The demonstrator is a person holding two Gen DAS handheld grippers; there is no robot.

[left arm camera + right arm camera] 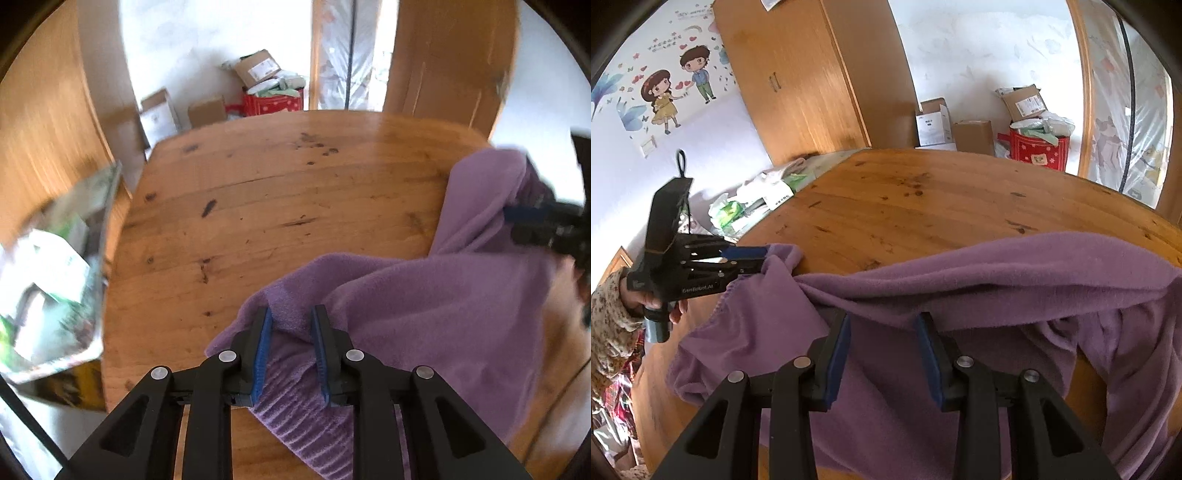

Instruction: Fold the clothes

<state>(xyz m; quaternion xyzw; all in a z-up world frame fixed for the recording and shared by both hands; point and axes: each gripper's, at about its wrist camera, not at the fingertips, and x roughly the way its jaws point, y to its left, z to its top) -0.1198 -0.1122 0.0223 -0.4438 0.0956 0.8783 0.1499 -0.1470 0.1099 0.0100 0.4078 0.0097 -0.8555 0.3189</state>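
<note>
While purple garment (pixel 424 295) drapes table (pixel 277 192), left tongs (pixel 291 317) apart astride fold; right tongs (pixel 882 325) apart, cloth between.

White walls, cartoon decal (pixel 679 88) upper left, wood wardrobe (pixel 809 77) top centre, boxes (pixel 960 125) on floor, daylight at right.
</note>
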